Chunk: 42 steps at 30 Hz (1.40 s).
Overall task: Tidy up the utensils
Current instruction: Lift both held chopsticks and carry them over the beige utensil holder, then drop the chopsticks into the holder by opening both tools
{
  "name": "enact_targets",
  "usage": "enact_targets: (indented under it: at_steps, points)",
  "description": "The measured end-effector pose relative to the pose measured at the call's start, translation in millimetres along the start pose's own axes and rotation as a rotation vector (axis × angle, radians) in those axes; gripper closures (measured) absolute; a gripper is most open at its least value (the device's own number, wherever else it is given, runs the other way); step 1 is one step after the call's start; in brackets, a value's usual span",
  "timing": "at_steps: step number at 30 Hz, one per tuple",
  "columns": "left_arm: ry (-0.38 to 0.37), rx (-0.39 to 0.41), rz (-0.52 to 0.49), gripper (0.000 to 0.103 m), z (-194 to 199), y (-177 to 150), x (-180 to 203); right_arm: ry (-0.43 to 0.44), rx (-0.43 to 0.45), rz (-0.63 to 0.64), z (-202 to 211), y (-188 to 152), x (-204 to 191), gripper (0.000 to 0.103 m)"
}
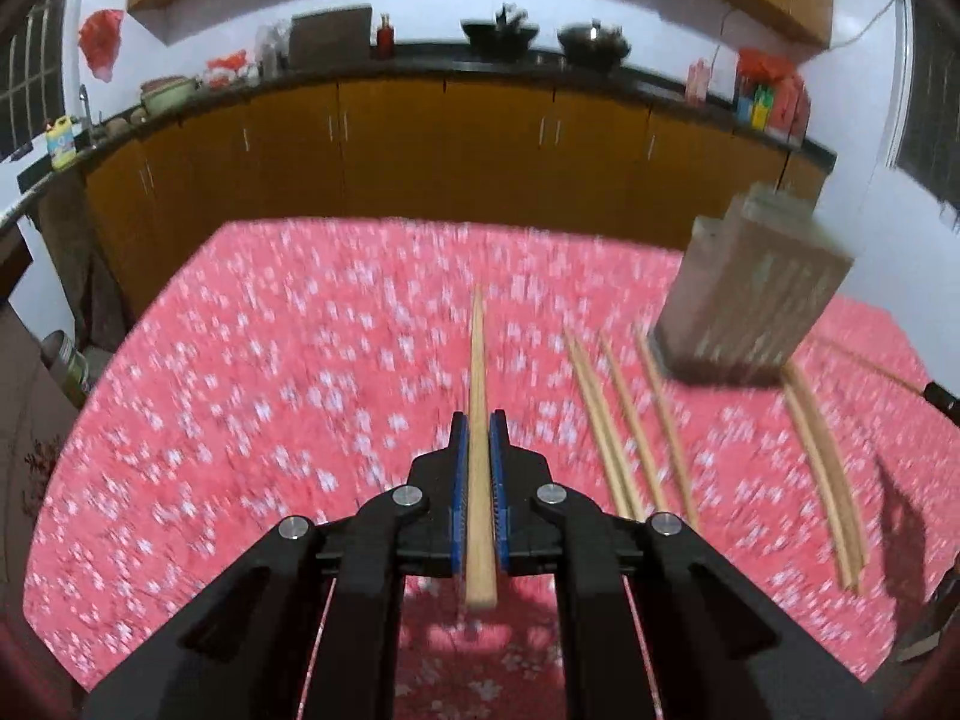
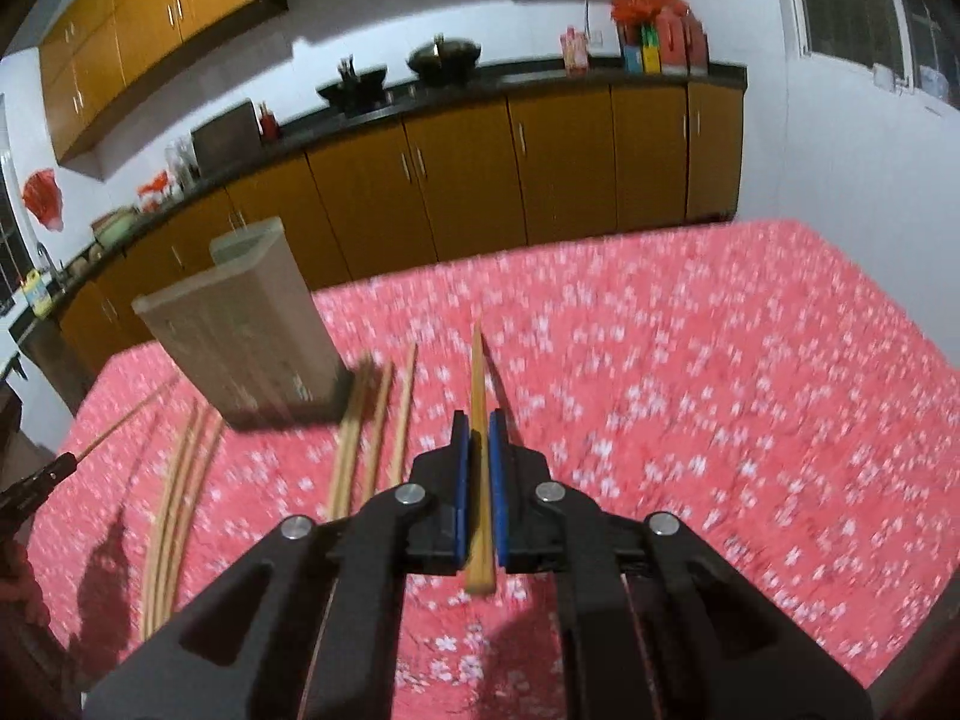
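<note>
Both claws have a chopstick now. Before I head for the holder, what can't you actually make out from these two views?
- Holder inside: hidden by its walls in both views; motion blur smears its slots.
- Loose chopsticks: blurred and overlapping, so no exact count.
- Left claw chopstick: tip blurred.
- Right claw chopstick: tip blurred.

Chopsticks [image 1: 618, 420], holder [image 1: 750, 294] on table [image 1: 270, 360]

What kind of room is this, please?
Most likely a home kitchen: woks stand on a dark counter above wooden cabinets, and chopsticks lie on a table with a pink floral cloth.
</note>
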<state>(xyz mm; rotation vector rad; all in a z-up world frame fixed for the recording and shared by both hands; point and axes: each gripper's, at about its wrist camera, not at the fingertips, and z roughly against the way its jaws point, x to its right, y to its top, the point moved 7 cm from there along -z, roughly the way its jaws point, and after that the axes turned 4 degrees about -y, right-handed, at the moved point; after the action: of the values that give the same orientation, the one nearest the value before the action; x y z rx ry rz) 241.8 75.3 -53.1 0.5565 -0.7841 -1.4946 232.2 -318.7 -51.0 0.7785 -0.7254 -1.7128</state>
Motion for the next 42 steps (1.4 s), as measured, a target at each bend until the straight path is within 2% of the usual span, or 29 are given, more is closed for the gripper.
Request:
enact_targets:
  at_steps: [4, 9, 16, 21, 27, 33, 36, 38, 42]
  points:
    - [-0.019, 0.083, 0.028, 0.095, 21, 26, 0, 0.006, 0.065, -0.005, 17, 19, -2, 0.095]
    - [-0.021, 0.144, 0.040, 0.095, 36, 48, 1, 0.008, 0.122, -0.005, 28, 38, -4, 0.095]
    - [-0.007, 0.164, 0.055, 0.095, 40, 58, -1, 0.004, 0.151, 0.000, 35, 44, -6, 0.095]
    - [0.010, 0.202, 0.058, 0.095, 46, 78, -1, 0.010, 0.226, 0.012, 50, 76, -14, 0.095]
    - [0.000, 0.333, 0.041, 0.095, 78, 128, 19, 0.094, 0.401, 0.000, 103, 135, -37, 0.095]
    - [-0.086, 0.490, 0.054, 0.096, 116, 176, 61, 0.214, 0.533, -0.031, 143, 169, -67, 0.095]
    - [-0.126, 0.554, 0.064, 0.096, 126, 186, 78, 0.243, 0.554, -0.006, 143, 176, -84, 0.095]
    - [-0.159, 0.594, 0.074, 0.095, 129, 190, 89, 0.254, 0.538, 0.004, 136, 176, -91, 0.095]
    - [-0.198, 0.602, 0.079, 0.096, 116, 189, 110, 0.261, 0.485, 0.021, 112, 170, -102, 0.095]
